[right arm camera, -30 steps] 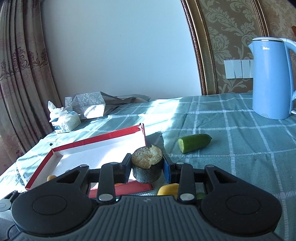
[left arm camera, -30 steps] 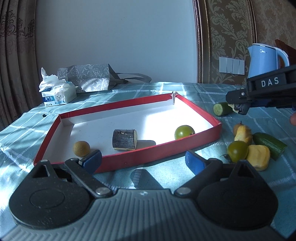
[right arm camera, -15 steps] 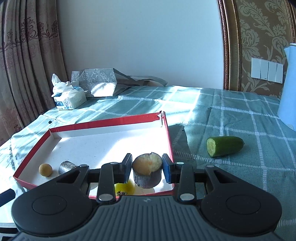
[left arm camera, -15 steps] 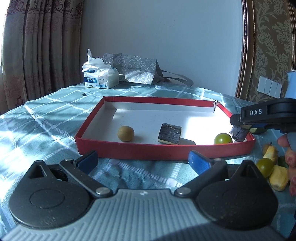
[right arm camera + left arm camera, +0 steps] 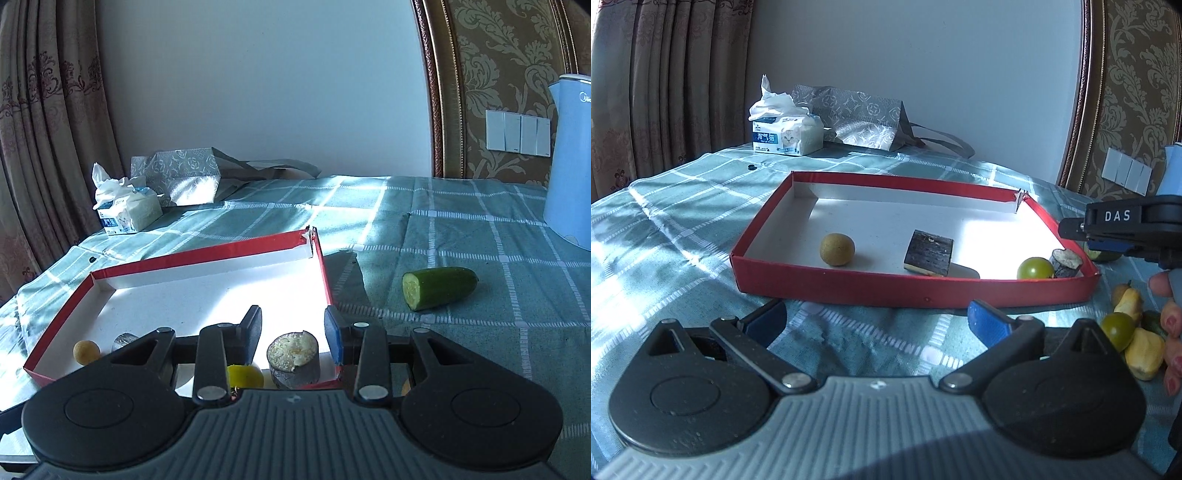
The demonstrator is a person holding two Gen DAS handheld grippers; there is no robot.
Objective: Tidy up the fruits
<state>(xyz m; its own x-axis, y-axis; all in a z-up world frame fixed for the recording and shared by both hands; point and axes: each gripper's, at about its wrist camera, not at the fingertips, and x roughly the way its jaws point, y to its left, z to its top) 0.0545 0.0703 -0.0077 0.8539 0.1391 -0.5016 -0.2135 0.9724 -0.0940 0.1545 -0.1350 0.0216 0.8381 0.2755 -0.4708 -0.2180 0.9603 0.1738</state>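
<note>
A red-rimmed white tray point(image 5: 916, 286) point(image 5: 207, 254) lies on the checked cloth. In it are a brown round fruit point(image 5: 837, 249) point(image 5: 86, 351), a dark cut chunk point(image 5: 928, 253), a green tomato point(image 5: 1035, 268) and a second dark chunk with a pale cut top point(image 5: 1066, 262) point(image 5: 293, 360) in the near right corner. My right gripper point(image 5: 292, 332) is open, its pads on either side of that chunk and apart from it. My left gripper point(image 5: 877, 317) is open and empty in front of the tray.
To the right of the tray lie yellow fruit pieces point(image 5: 1144, 353), a green tomato point(image 5: 1117, 328) and a cucumber half point(image 5: 437, 288). A blue kettle point(image 5: 570, 162), a tissue pack point(image 5: 786, 133) and a grey patterned bag point(image 5: 862, 122) stand at the back.
My right gripper lowered the dark chunk into the tray's near right corner and opened, letting it go. My left gripper has swung left and stays open.
</note>
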